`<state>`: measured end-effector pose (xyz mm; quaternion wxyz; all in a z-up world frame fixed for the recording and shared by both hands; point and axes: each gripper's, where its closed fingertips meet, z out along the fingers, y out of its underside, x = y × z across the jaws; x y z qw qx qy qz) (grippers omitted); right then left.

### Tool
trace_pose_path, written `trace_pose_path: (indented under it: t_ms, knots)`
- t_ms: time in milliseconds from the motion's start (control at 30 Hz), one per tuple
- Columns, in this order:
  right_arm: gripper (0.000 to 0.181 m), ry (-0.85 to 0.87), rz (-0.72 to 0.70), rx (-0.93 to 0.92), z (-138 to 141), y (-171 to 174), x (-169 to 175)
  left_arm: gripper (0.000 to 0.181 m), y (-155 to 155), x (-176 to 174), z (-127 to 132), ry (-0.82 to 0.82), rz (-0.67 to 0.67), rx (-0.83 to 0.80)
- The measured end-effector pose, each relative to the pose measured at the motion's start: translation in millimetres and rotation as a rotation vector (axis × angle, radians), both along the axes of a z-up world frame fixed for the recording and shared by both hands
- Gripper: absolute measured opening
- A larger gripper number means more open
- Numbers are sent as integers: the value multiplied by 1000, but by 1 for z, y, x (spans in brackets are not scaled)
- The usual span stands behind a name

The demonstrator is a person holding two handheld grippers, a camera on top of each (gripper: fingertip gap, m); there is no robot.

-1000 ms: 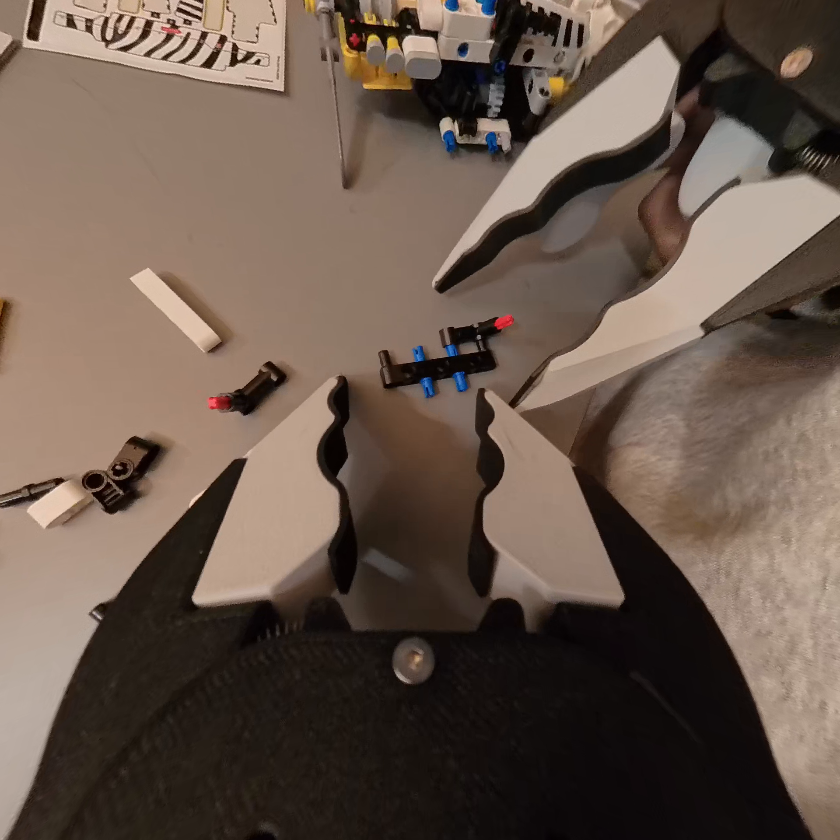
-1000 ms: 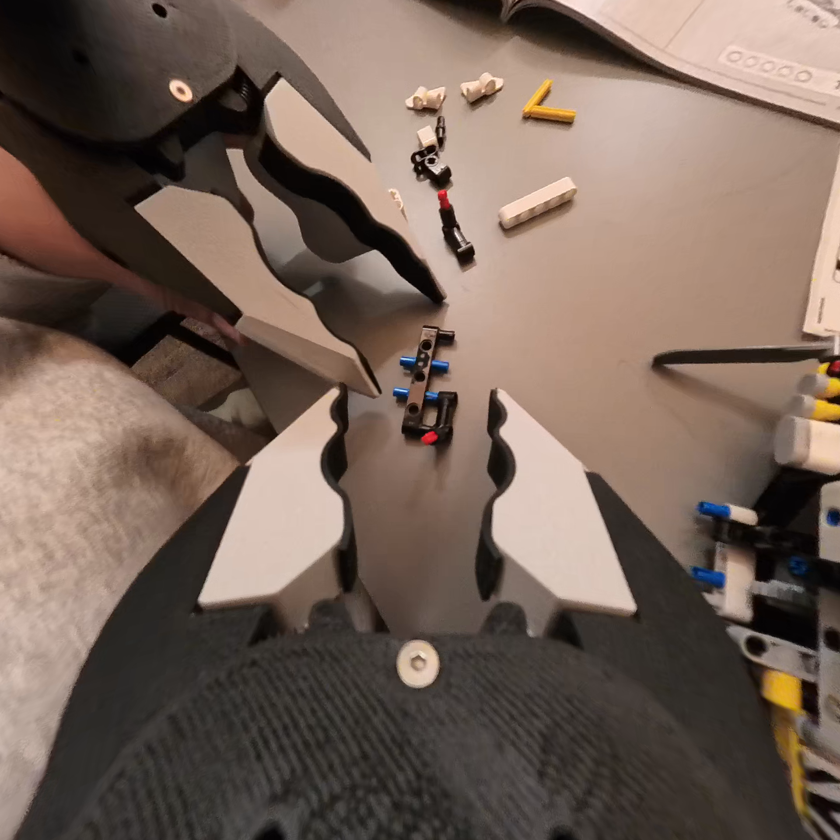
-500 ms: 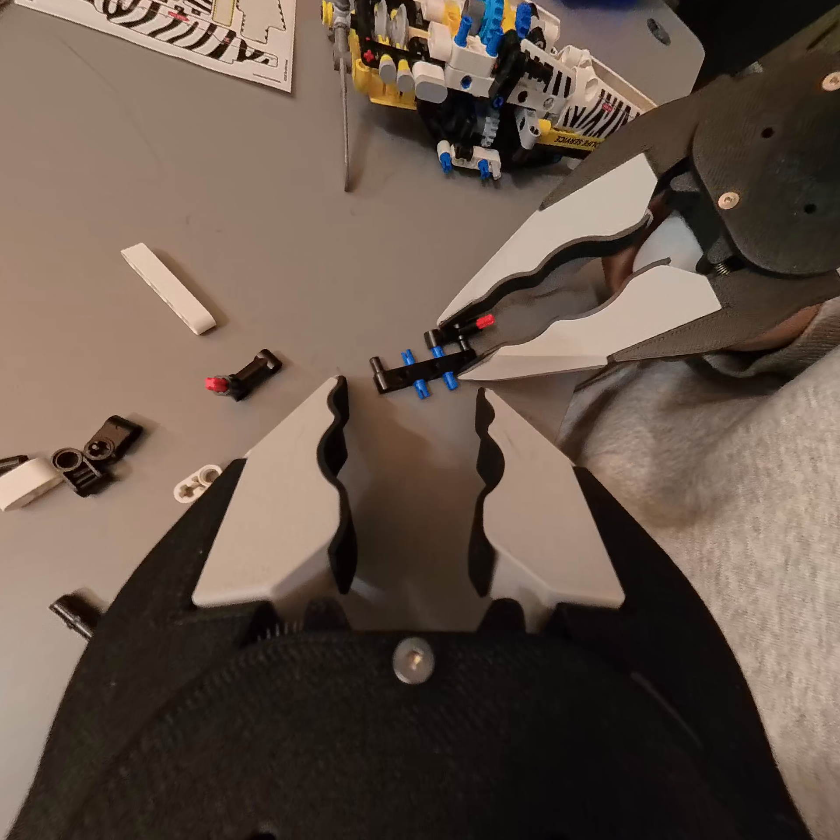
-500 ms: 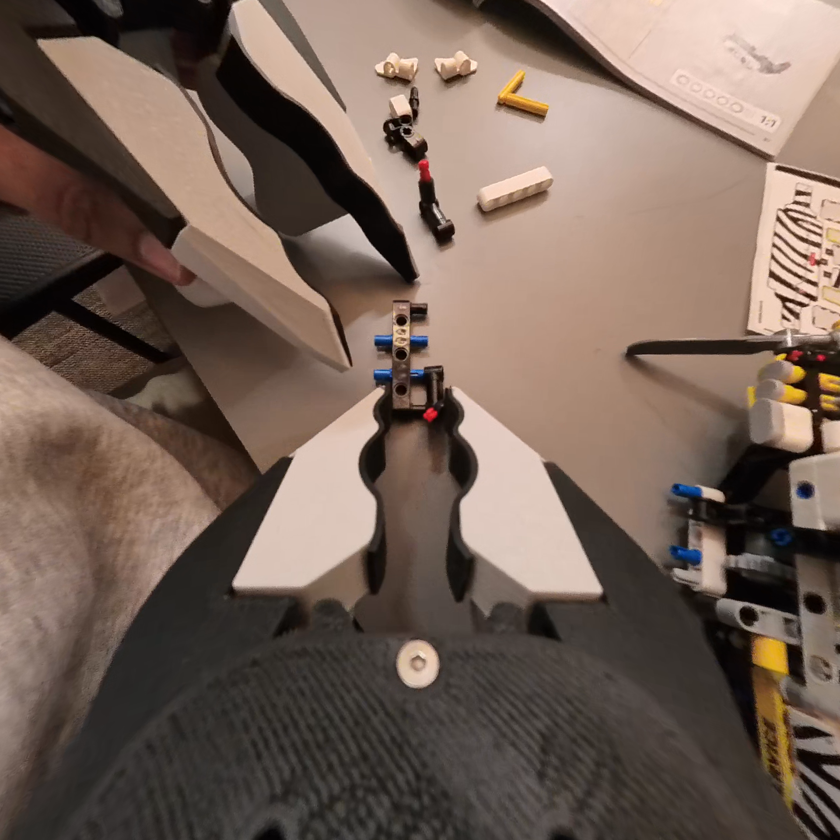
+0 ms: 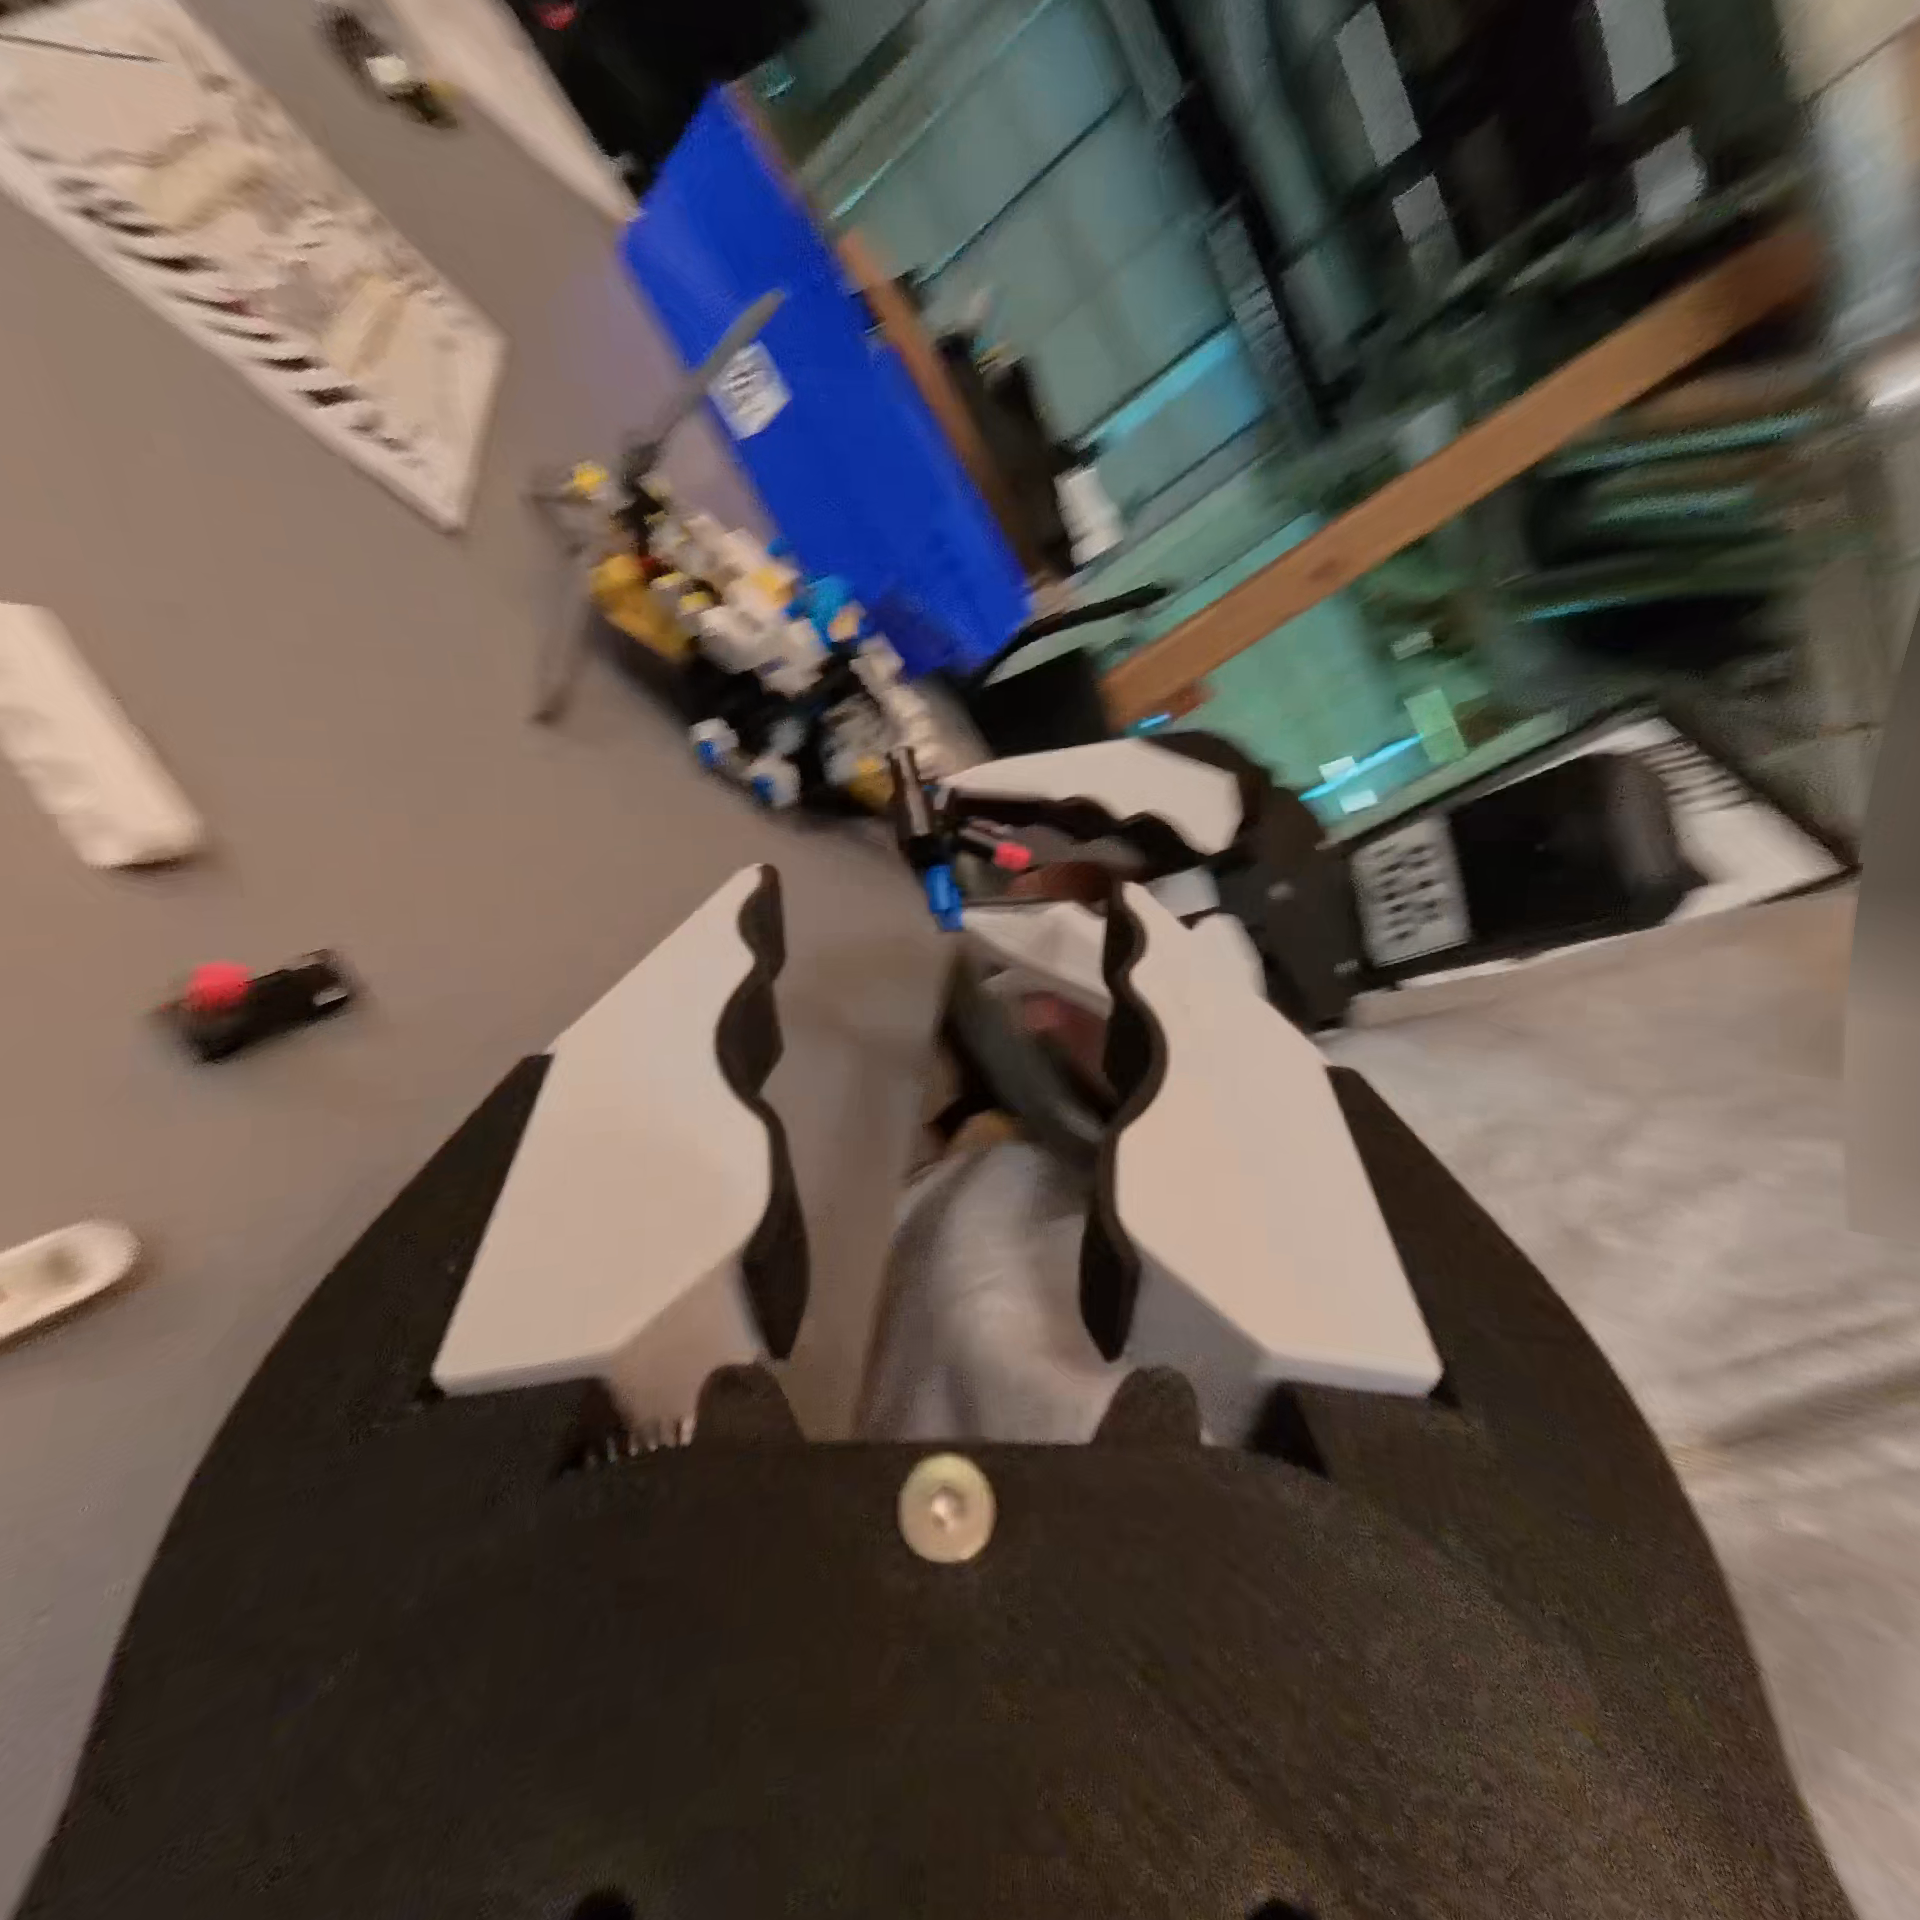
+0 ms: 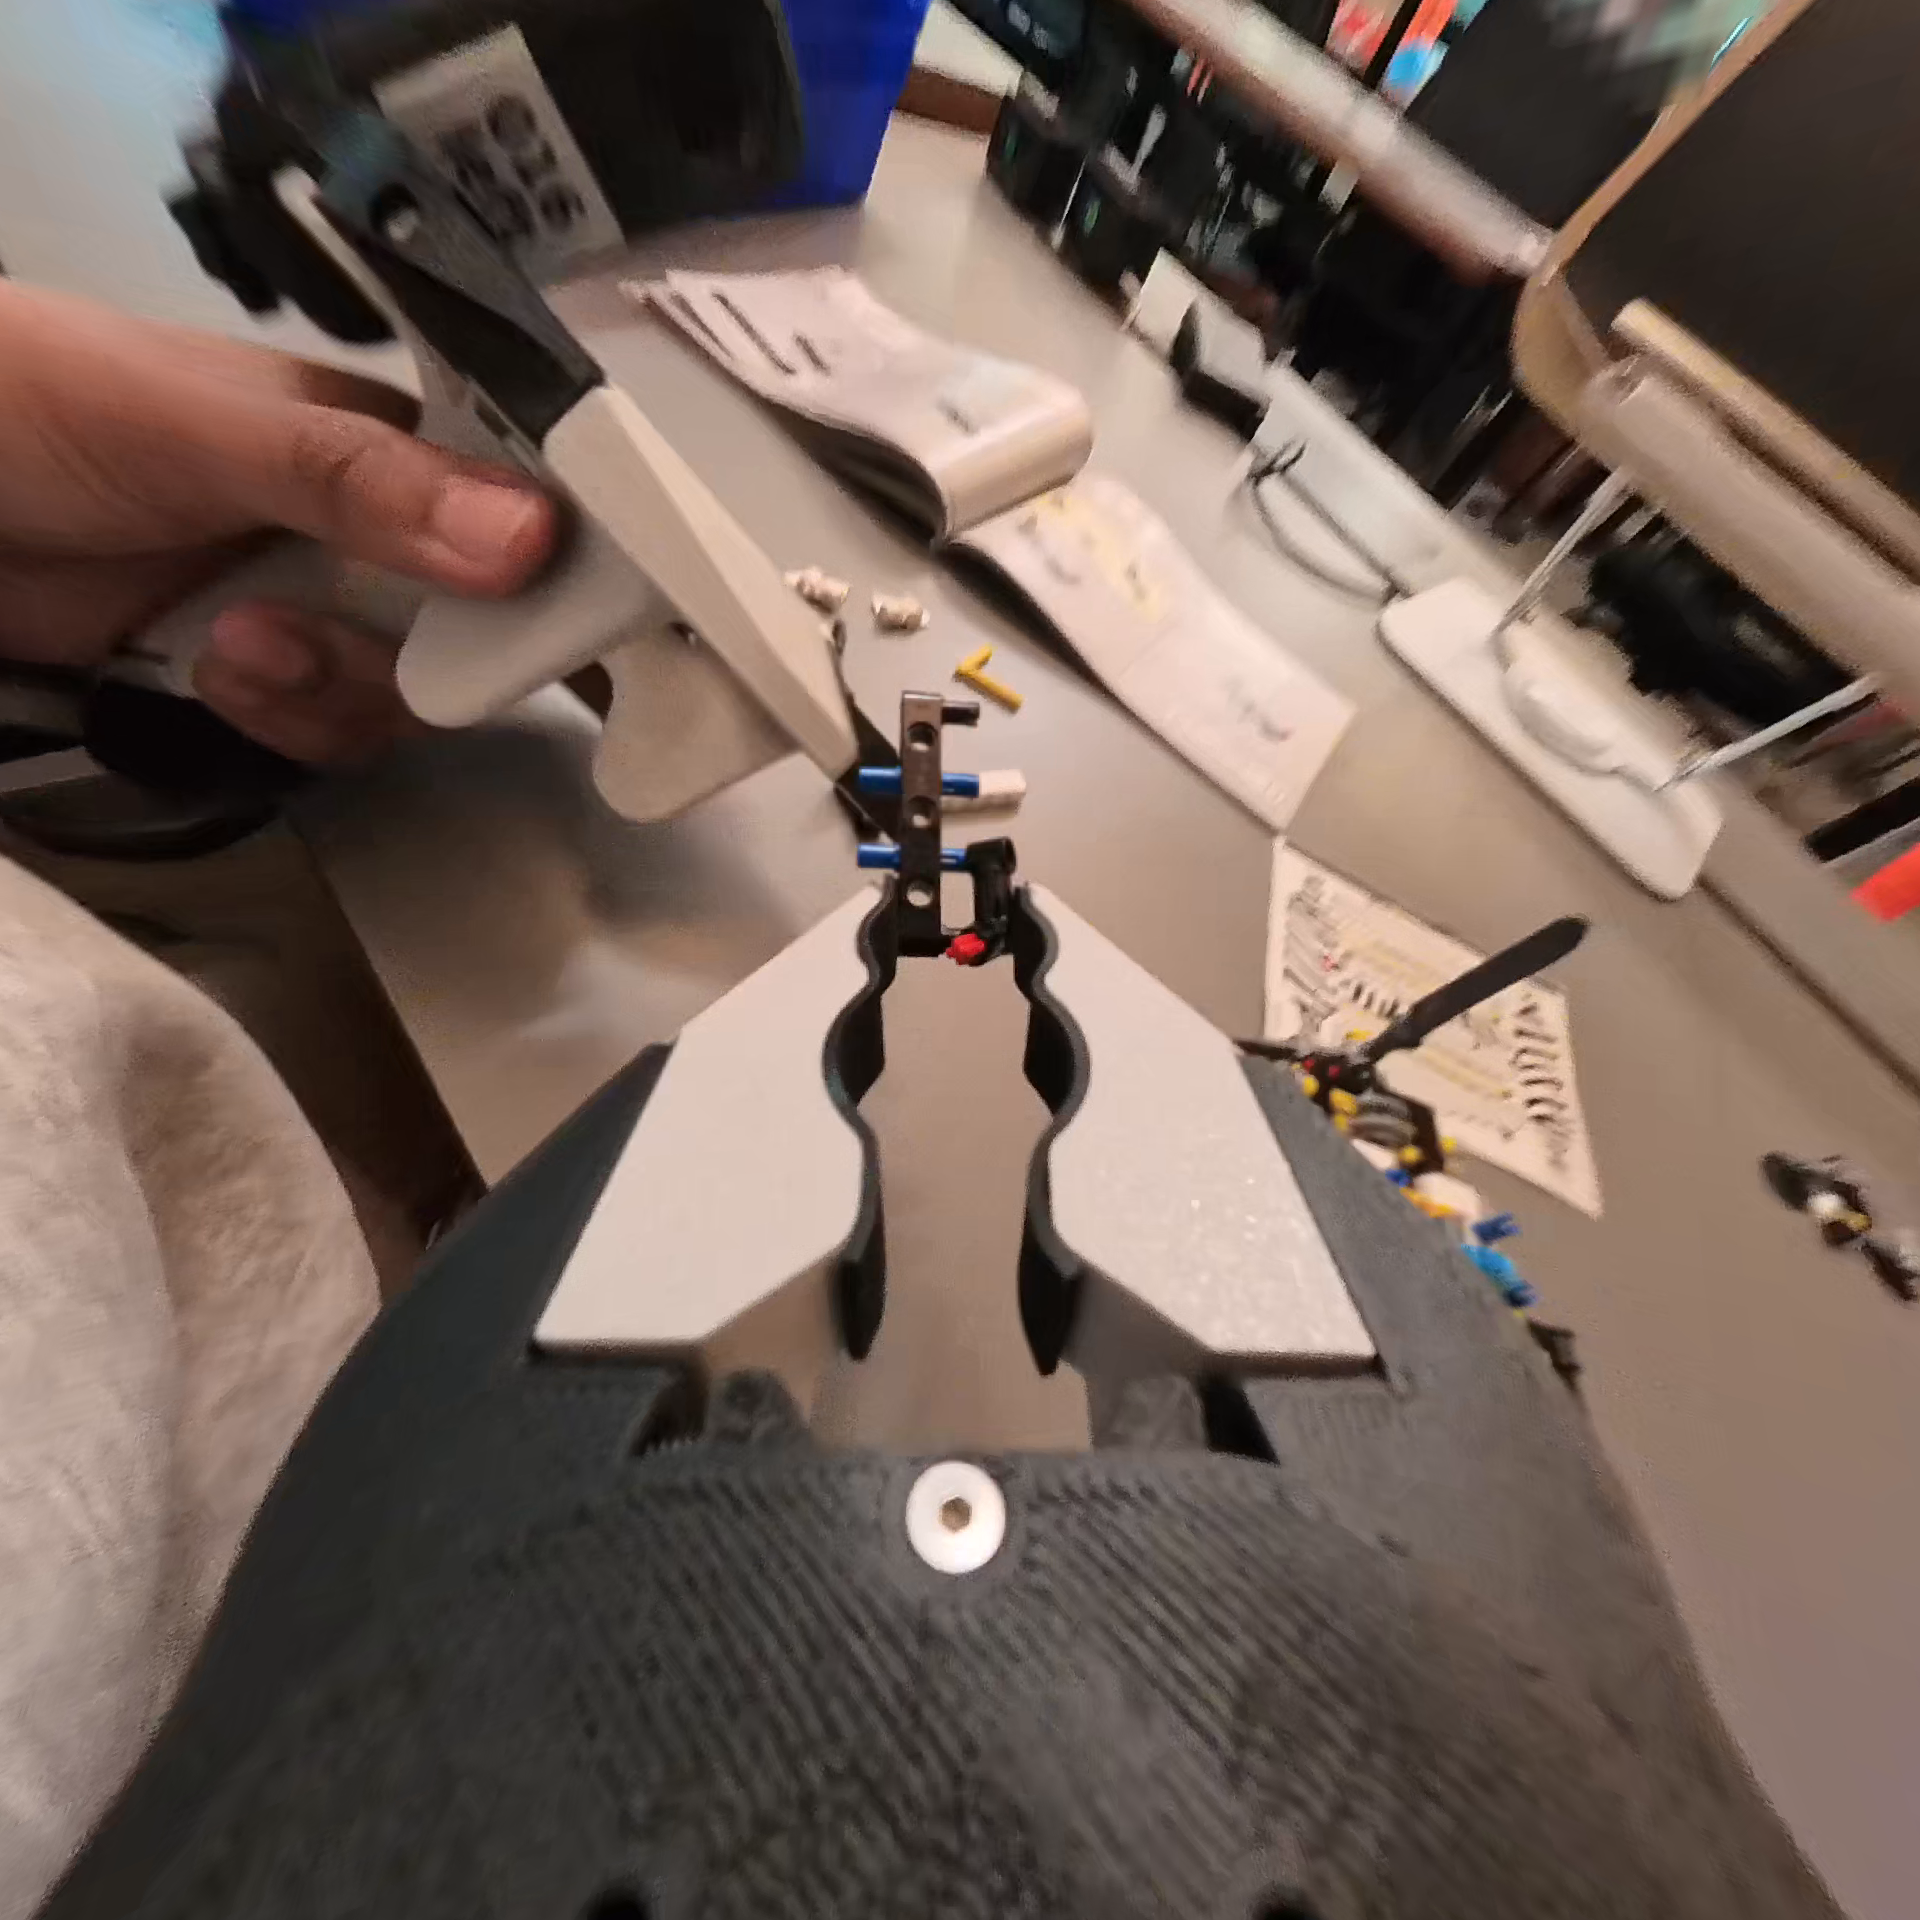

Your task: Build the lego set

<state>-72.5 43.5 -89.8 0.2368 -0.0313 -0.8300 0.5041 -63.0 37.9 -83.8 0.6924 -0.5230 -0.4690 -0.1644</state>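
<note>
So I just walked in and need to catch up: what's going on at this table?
A person is building a Lego set with two handheld grippers. The right gripper has its fingers shut on a small black beam with blue pins, held above the grey table. The left gripper is open and empty nearby. Loose parts and the half-built model wait on the table.

Right gripper [image 6: 951, 909] raised above table level, fingertips closed on a small black part, left gripper [image 5: 940, 899] with jaws spread and empty, person's hand [image 6: 239, 499] gripping its handle
</note>
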Motion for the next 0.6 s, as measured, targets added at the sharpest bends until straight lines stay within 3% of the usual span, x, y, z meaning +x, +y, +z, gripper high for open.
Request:
trace_pose_path:
  t_ms: [100, 267, 600]
  knots:
    - [19, 71, 11, -44, 15, -2, 3, 37, 10, 4, 20, 23, -46, 174]
    - [19, 116, 34, -91, 28, -2, 8, 10, 17, 3, 27, 77, -14, 181]
    - [21, 143, 56, -79, 29, 1, 11, 5, 21, 4, 26, 83, -21, 166]
